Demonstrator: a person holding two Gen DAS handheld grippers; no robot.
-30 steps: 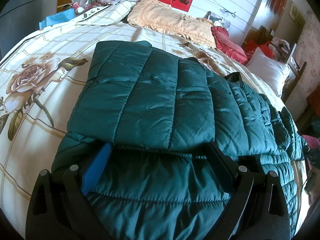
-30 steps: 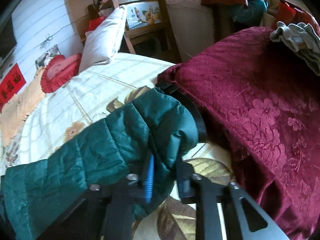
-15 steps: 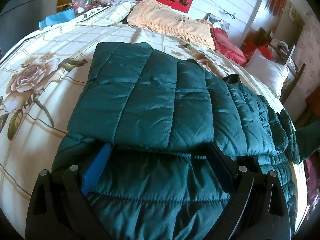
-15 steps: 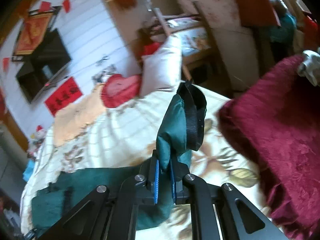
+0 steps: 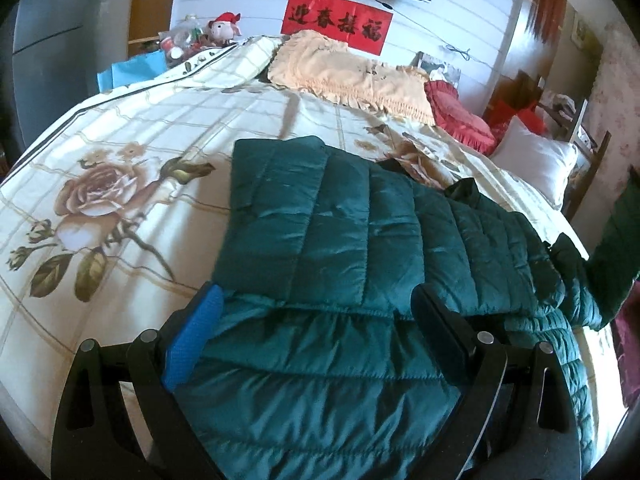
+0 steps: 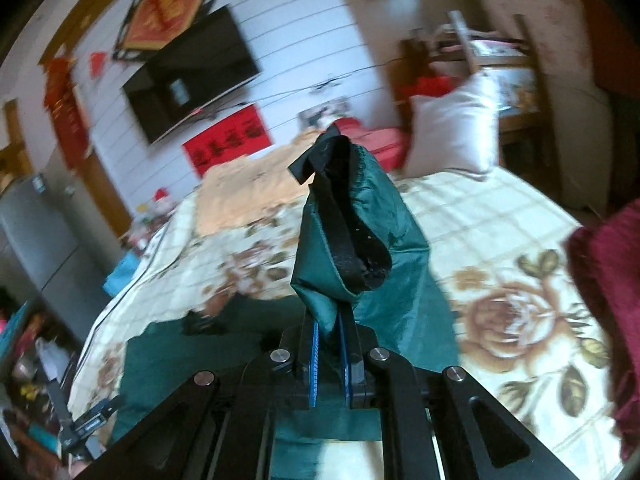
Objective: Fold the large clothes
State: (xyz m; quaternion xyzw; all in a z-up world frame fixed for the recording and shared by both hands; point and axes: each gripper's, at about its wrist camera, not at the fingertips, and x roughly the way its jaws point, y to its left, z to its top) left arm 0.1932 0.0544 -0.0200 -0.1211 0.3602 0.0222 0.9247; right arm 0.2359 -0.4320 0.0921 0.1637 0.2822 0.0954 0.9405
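Observation:
A dark green quilted jacket (image 5: 340,248) lies partly folded on the floral bedspread (image 5: 132,168). My left gripper (image 5: 316,312) is open, its fingers resting wide apart on the jacket's near part. My right gripper (image 6: 330,344) is shut on a sleeve end (image 6: 352,240) of the jacket, with its black cuff (image 6: 340,204) sticking up. It holds the sleeve raised above the bed. The lifted sleeve also shows at the right edge of the left wrist view (image 5: 612,248).
A beige pillow cover (image 5: 352,76), red cushion (image 5: 456,116) and white pillow (image 5: 536,164) lie at the bed's far side. A dark red quilt (image 6: 608,280) lies at the right. A TV (image 6: 192,76) hangs on the wall. A grey fridge (image 6: 44,252) stands left.
My right gripper has lifted the sleeve end off the bed and swung it up and towards the jacket body. My left gripper has stayed on the jacket, tilting slightly up.

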